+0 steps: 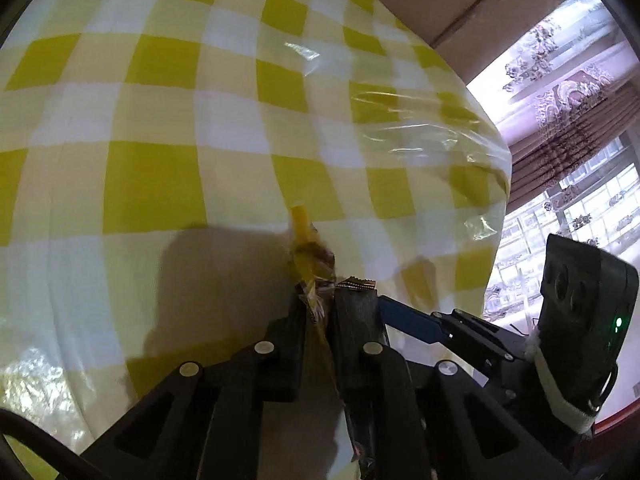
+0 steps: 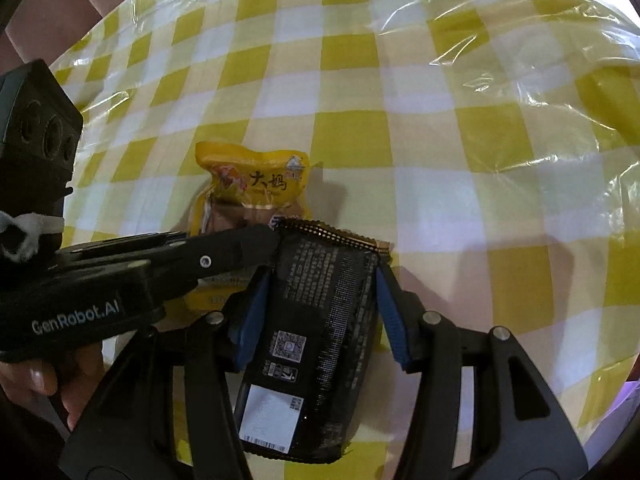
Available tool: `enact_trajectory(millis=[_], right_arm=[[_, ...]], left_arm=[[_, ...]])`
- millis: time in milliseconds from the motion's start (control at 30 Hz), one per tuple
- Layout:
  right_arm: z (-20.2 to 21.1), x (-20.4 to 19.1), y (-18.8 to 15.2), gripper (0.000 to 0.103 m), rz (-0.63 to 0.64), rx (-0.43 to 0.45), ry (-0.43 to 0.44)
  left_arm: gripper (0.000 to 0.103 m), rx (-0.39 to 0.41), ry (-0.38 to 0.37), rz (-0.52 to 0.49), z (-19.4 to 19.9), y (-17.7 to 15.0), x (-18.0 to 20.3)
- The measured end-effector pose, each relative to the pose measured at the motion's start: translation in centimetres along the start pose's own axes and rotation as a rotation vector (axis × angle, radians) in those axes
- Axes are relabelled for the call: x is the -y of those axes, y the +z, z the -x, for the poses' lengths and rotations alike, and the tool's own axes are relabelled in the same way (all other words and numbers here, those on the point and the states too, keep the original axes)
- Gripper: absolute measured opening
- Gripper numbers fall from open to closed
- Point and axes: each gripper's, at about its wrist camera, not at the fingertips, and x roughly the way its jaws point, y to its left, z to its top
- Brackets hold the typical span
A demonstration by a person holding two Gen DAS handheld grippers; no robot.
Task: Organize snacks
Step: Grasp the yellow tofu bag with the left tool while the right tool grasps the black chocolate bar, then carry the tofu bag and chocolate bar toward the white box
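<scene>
Snack packets are held in both tongs above the yellow-checked table (image 2: 440, 128). A black snack pouch (image 2: 316, 320) is clamped between the blue pads (image 2: 248, 320) of the right tongs (image 2: 320, 276). The left tongs (image 1: 320, 300), nearly closed, are pinched on a yellow snack packet (image 2: 256, 184), apparently by its edge.

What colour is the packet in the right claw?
Black packet with white print; clearest in the right wrist view.

Between your right jaws sits a black snack packet (image 2: 316, 320) with white print (blue pads either side). Just beyond them lies a yellow snack bag (image 2: 256, 184). The desk (image 2: 440, 120) wears yellow-and-white checks.
</scene>
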Motion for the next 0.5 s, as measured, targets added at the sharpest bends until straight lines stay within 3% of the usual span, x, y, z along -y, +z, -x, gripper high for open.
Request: enact_trajectory(millis=[233,500], right_arm=[[3.7,1.4,-1.0,0.055,-0.024,0.048,0.009],[9.8,6.0,-4.2,0.053,-0.119,0.108,0.000]], left_arm=[[0.012,0.065,-0.016,-0.038,2.9,-0.7,2.7],[0.012,0.112,-0.051,-0.089,4.5,-3.2,8.3]])
